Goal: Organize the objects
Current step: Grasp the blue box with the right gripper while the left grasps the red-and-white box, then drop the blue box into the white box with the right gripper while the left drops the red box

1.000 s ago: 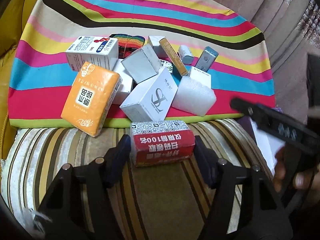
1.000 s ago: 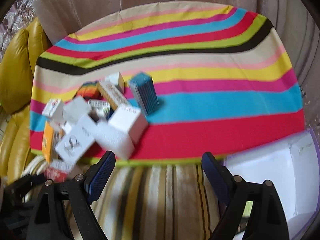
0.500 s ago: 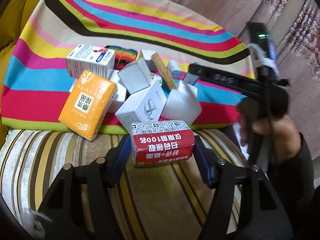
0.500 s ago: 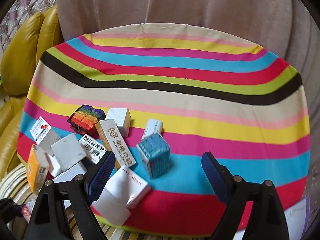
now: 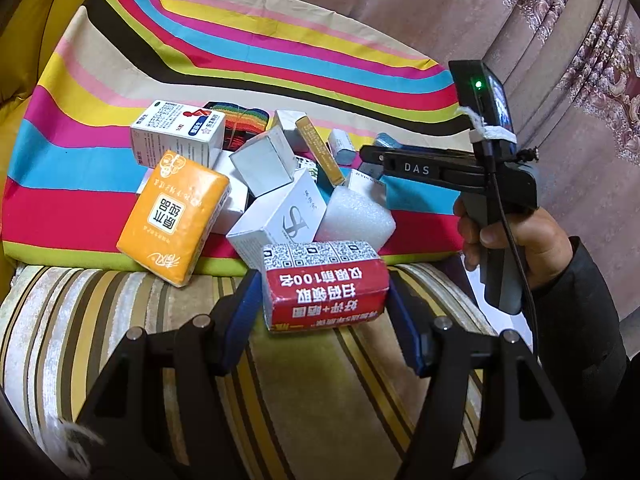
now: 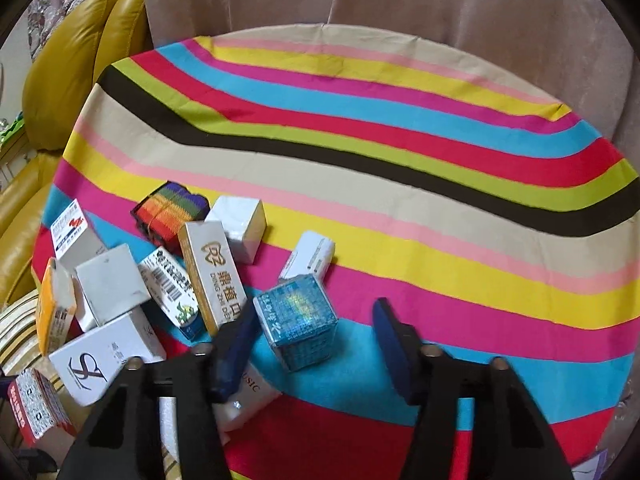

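My left claw (image 5: 320, 300) grips the red pack (image 5: 324, 284) above the striped cushion (image 5: 120, 320), just off the cloth's (image 6: 400, 160) near edge. My right claw (image 6: 316, 332), just closing, brackets the blue box (image 6: 298, 322), right finger clear; open cloth lies beyond.

Wide open striped cloth (image 6: 400, 152) stretches behind and right of the pile, easy passage there. On the left, boxes crowd tight: the gold-edged box (image 6: 212, 276) and barcode carton (image 6: 170, 286) hem in the blue holographic box (image 6: 298, 330) on that side.
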Action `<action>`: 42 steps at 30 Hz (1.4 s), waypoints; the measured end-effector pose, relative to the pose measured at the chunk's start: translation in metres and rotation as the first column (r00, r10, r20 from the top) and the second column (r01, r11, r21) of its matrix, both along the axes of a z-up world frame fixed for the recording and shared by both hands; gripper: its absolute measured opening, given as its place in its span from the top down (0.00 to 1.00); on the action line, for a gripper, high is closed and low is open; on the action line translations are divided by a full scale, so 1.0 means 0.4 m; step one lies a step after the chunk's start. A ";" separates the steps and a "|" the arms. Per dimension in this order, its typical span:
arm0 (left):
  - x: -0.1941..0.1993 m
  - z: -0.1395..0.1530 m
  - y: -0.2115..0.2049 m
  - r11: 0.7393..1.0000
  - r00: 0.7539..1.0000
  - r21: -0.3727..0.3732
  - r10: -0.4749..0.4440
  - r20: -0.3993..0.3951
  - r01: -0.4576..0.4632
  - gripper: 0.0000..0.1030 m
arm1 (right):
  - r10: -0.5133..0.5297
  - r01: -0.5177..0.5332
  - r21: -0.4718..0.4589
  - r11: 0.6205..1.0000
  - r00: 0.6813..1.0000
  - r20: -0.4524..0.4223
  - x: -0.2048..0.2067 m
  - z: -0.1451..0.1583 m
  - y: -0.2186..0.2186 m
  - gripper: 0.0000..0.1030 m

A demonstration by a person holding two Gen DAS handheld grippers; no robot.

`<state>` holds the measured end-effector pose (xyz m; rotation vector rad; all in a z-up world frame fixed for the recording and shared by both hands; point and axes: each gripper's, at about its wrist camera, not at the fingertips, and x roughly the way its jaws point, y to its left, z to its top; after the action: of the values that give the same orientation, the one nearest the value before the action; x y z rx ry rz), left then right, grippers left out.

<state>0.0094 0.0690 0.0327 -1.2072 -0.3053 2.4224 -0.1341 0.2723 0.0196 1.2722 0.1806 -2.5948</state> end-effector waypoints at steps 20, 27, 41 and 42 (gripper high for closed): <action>-0.041 0.008 0.111 0.987 0.999 -0.152 -0.052 -0.015 0.049 0.36 | -0.165 0.161 -0.087 0.983 0.986 -0.040 0.184 0.065 0.132 0.66; -0.038 0.022 0.182 0.977 0.991 -0.178 -0.128 -0.042 0.119 0.36 | -0.207 0.202 -0.085 0.976 0.977 -0.048 0.274 0.086 0.184 0.66; -0.010 0.032 0.329 0.947 0.963 -0.204 -0.263 -0.049 0.248 0.36 | -0.355 0.352 -0.085 0.932 0.934 -0.025 0.399 0.083 0.313 0.66; -0.008 0.032 0.341 0.944 0.960 -0.205 -0.275 -0.048 0.260 0.36 | -0.371 0.369 -0.082 0.926 0.928 -0.020 0.408 0.080 0.325 0.66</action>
<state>0.0063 0.2052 0.0454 -1.1495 0.1202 2.2914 0.0293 0.4024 0.0518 1.3434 -0.1719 -2.9043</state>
